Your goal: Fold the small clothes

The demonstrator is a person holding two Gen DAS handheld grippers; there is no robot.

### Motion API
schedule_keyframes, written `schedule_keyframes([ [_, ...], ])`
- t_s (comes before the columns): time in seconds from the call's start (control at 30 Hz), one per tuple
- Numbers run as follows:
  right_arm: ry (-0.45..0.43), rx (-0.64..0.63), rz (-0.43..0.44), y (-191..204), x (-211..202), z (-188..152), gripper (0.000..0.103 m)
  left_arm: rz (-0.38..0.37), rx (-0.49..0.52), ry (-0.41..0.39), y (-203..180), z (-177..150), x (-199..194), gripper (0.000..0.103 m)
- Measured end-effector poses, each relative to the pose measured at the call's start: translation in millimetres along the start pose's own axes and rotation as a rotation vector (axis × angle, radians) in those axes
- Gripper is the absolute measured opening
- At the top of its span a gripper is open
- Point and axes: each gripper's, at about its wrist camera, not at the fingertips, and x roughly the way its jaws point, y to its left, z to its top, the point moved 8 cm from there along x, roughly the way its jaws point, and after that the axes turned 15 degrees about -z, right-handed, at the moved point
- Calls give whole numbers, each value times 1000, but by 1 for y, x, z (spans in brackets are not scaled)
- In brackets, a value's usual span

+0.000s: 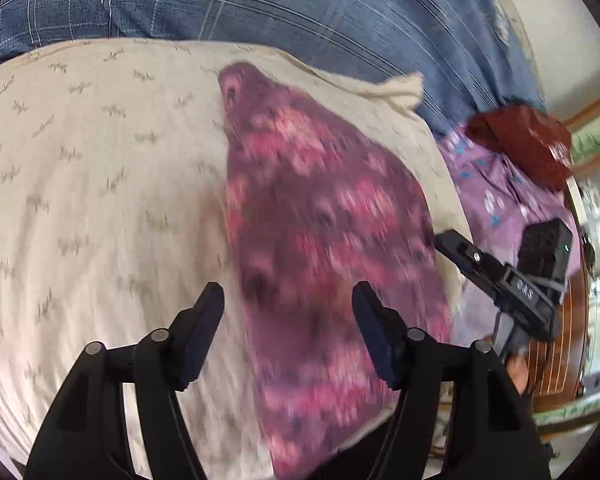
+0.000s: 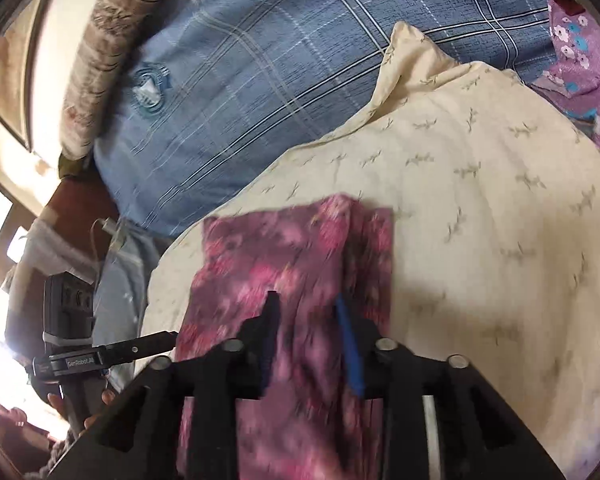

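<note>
While both sets of fingers are spread and gripping nothing, I judge the step in hand to be picking an edge of the cloth (image 1: 320, 248) for the next fold, and doing it well means coming down low and square to that edge so one fingertip slides under a single layer rather than bunching the whole piece. My left fingers (image 1: 288, 332) hover wide apart above the near end of the cloth; I cannot tell whether they touch it. My right fingers (image 2: 310, 340) are parted too, with cloth showing between them, and from the left view they sit just off its right edge. I would pinch matching corners with both hands, lift only a little, carry them over together, and lay them down edge to edge, since the pillow (image 1: 100, 184) underneath is soft and will give. The cloth is a small pink-and-purple flowered piece, lying fairly flat on the cream pillow on the bed, with a lengthwise fold or overlapping strip along one side in the right view. Motion blur hides its seams. It looks thin and limp, so it should drape and slip easily. Other clothes (image 1: 512, 184) wait near the pillow's corner.
</note>
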Motion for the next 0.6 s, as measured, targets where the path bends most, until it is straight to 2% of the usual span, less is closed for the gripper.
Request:
schedule_keyframes([
  [0.03, 22, -6, 24, 0, -3, -13, 35, 12, 20, 11, -1, -12, 1, 69],
  [0.1, 54, -17, 14, -1, -1, -31, 34, 53, 29, 42, 3, -31, 11, 69],
  [0.13, 73, -25, 8, -2, 4, -41, 30, 49, 21, 71, 4, -42, 17, 69],
  [0.17, 91, -36, 10, -2, 6, -49, 12, 45, 3, 90, 5, -52, 22, 69],
  [0.2, 92, -55, 9, 1, 4, -56, 10, 50, -4, 96, 5, -59, 25, 69],
  [0.3, 5, -110, -40, 7, -16, -63, 10, 145, 53, 132, 11, -80, 36, 71],
  [0.37, 17, -159, -165, -9, -4, -74, 10, 156, 82, 115, 8, -82, 34, 73],
  [0.43, 8, -117, -144, -14, -7, -74, 11, 131, 70, 128, 1, -85, 26, 69],
  [0.47, -8, -102, -131, -12, -15, -71, 18, 106, 79, 113, -5, -86, 17, 69],
  [0.6, -131, -88, -37, -2, -65, -69, 18, 91, 154, 24, -23, -81, -6, 70],
])
